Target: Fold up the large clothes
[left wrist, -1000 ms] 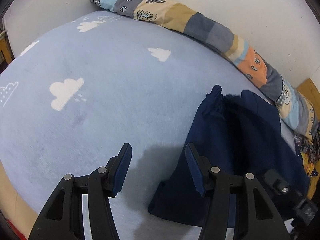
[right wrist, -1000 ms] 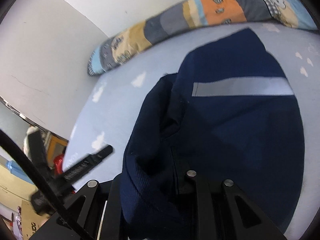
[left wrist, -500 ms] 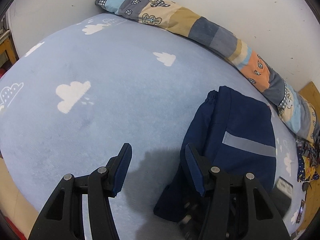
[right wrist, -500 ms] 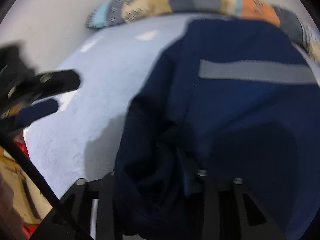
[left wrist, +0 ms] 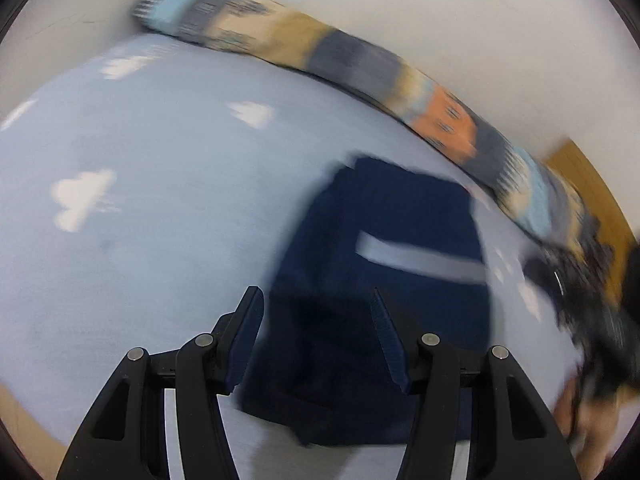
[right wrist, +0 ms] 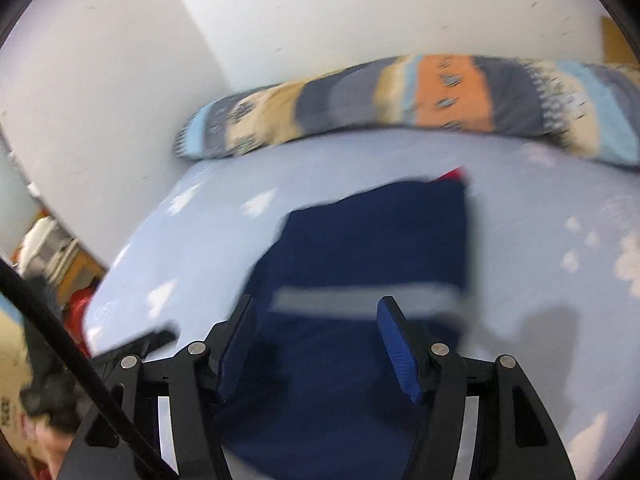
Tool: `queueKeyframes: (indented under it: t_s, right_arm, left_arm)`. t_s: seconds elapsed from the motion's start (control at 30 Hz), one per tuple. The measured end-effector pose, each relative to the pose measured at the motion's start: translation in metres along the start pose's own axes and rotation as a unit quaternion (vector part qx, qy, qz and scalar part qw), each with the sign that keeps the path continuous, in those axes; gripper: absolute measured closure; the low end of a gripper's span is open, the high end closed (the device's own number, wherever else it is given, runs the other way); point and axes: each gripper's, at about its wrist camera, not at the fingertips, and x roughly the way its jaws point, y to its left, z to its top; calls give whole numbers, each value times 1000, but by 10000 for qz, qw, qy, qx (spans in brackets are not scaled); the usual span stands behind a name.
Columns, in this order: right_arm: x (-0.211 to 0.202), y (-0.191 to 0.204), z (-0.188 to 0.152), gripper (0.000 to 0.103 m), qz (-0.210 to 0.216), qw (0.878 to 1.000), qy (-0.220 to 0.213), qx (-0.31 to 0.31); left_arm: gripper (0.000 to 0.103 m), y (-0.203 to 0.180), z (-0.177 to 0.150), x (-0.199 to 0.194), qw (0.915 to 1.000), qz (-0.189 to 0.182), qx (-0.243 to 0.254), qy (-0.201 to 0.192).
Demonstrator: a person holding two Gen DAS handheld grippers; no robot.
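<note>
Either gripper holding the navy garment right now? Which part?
Nothing held. Right gripper has just opened, left gripper open too; navy garment lies folded on the bed.

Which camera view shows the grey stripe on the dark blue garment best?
The left wrist view: the grey stripe on the dark blue garment lies unobstructed there. In the right wrist view the stripe is blurrier and partly hidden behind the right gripper's fingers.

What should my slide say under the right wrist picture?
Open right gripper above folded navy garment on cloud-print bed.
</note>
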Motion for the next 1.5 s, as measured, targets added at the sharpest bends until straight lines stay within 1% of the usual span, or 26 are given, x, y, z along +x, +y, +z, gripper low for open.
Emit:
queueKeyframes:
  t_s: [0.03,0.07,0.13,0.17,0.27,0.3,0.33,0.37,0.43,0.5,0.57,0.6,0.7,0.77,0.8,0.87,0.9,0.97,1.0,1.07,1.1,1.2,1.27,1.33,1.43,1.5]
  right_arm:
    - [2,-11,7,40,-200,9998,21,15]
    - [6,-20,14,43,-283,9996,44,14]
    - [24,-29,32,52,-470,9987,189,7]
    - [34,-36,41,60,-560,9982,222,60]
    - [67,-47,65,73,-511,9974,386,335]
    - [78,-51,76,73,-565,9965,421,444]
    - [90,-53,80,74,-566,9961,480,480]
    - [105,-52,86,76,-599,9958,528,447]
    - [137,-53,93,76,-804,9933,740,381]
    - [174,-59,89,75,-899,9875,1238,373]
    - [208,-66,74,75,-938,9783,1813,350]
    - [215,-68,71,75,-911,9780,1853,292]
    - [203,-66,78,74,-836,9811,1723,285]
    - [171,-56,83,74,-514,9893,1345,217]
    - [148,-49,83,72,-335,9925,1167,123]
    - [107,-37,75,71,-275,9953,916,-121]
    - [84,-31,65,67,-189,9963,797,-256]
    - [48,-19,41,66,22,9954,759,-580]
    - [31,-14,24,66,52,9946,755,-716]
    - [8,-9,-12,66,92,9918,872,-926]
    - [2,-6,-27,66,81,9907,895,-1021]
    - [-7,2,-71,66,-47,9856,1004,-1361]
    - [-1,5,-93,66,-40,9830,1079,-1482]
    - [10,5,-107,66,-108,9818,1113,-1533]
    - [33,-3,-118,65,-170,9815,1286,-1410]
    - [47,-2,-127,64,-338,9753,1450,-1633]
  left_arm:
    - [48,-9,-4,5,9999,-80,113,102]
    - [48,-20,-10,11,9994,-97,258,216]
    - [48,-38,-21,24,9969,-82,626,473]
    - [48,-47,-29,31,9948,-36,844,574]
    - [48,-60,-44,47,9877,169,1310,834]
    - [48,-59,-47,52,9861,323,1364,895]
    - [48,-54,-50,60,9842,580,1355,978]
    - [50,-47,-51,64,9836,700,1313,1021]
    - [52,-37,-53,68,9848,666,1183,1082]
    - [52,-33,-54,71,9849,640,1154,1125]
    - [52,-32,-56,74,9837,675,1174,1181]
    - [52,-33,-56,75,9834,682,1185,1194]
    - [52,-37,-57,73,9830,735,1243,1133]
    - [52,-43,-58,69,9824,783,1370,1004]
    - [52,-46,-59,65,9815,839,1461,911]
    - [52,-52,-59,55,9780,1044,1701,608]
    - [52,-55,-59,52,9753,1157,1821,466]
    - [52,-63,-61,44,9689,1411,2030,118]
    - [52,-65,-61,42,9668,1471,2090,14]
    - [51,-70,-59,37,9651,1545,2109,-159]
    - [51,-67,-53,40,9653,1530,2108,-197]
    - [51,-67,-54,44,9633,1653,2099,-254]
    - [51,-69,-56,45,9607,1786,2106,-285]
    - [50,-64,-54,42,9599,1814,2118,-295]
    - [50,-57,-57,41,9585,1909,2097,-284]
    - [50,-56,-57,38,9589,1903,2079,-317]
